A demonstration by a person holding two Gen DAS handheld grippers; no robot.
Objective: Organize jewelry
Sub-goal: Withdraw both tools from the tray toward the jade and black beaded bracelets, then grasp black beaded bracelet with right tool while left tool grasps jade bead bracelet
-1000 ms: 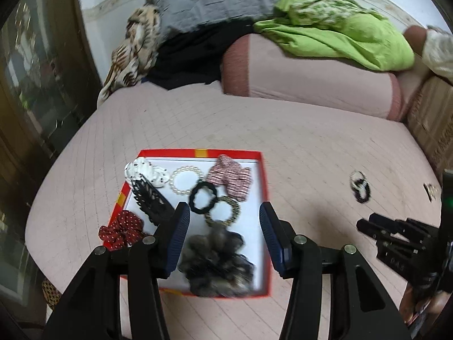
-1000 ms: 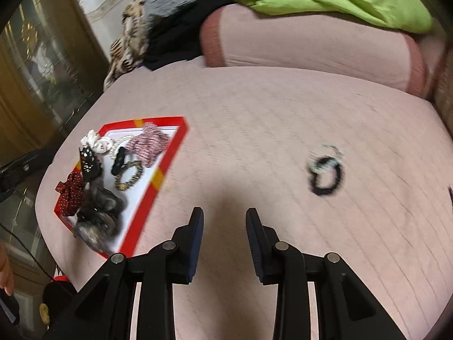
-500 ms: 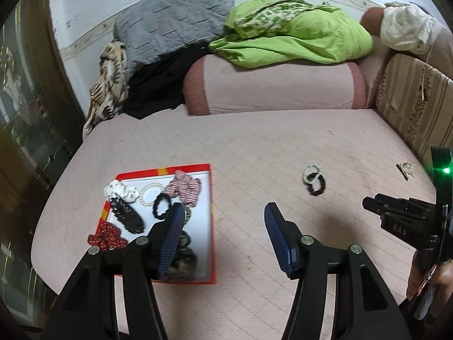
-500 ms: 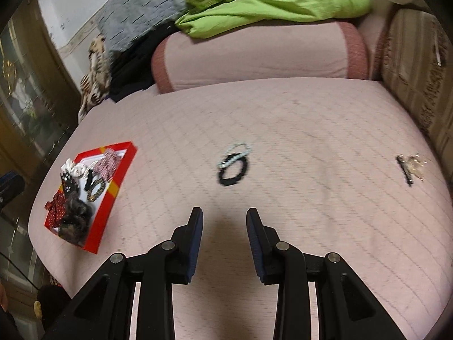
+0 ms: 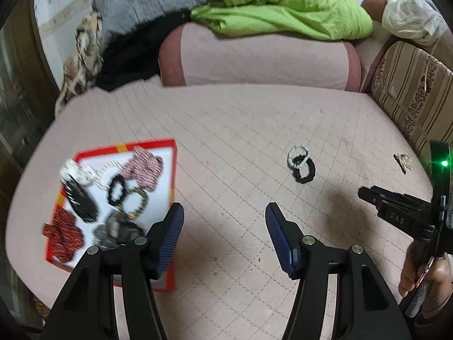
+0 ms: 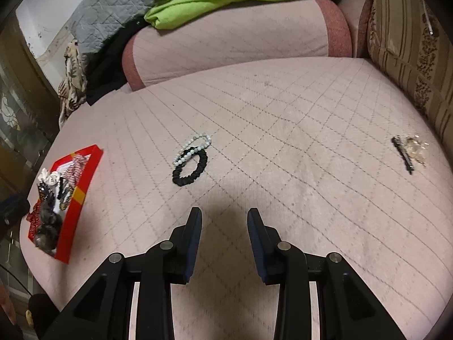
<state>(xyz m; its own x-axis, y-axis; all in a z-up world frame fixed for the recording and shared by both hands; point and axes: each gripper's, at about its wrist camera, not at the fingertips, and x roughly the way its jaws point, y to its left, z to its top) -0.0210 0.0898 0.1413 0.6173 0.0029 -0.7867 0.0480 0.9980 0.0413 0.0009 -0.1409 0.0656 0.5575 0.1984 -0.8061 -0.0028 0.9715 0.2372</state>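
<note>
A red-rimmed white tray (image 5: 173, 170) (image 6: 85, 175) holds several scrunchies, a bead bracelet and a black claw clip. A black scrunchie (image 5: 304, 170) (image 6: 190, 167) and a pearl bracelet (image 5: 297, 153) (image 6: 195, 146) lie overlapping on the pink bed. A black hair clip with a clear ornament (image 6: 410, 151) (image 5: 402, 162) lies at the far right. My left gripper (image 5: 223, 212) is open and empty just right of the tray. My right gripper (image 6: 225, 218) is open and empty, short of the scrunchie; it shows in the left wrist view (image 5: 365, 192).
The pink quilted bed (image 6: 283, 130) has a pink bolster (image 5: 254, 56) at the back with a green blanket (image 5: 283, 5), grey pillow (image 5: 147, 0) and dark clothes on it. A striped headboard cushion (image 6: 410, 42) borders the right. The bed edge drops at the left.
Both grippers have swung right, away from the tray. The left one has left the tray's contents behind; the scrunchie, pearl bracelet and hair clip came into view.
</note>
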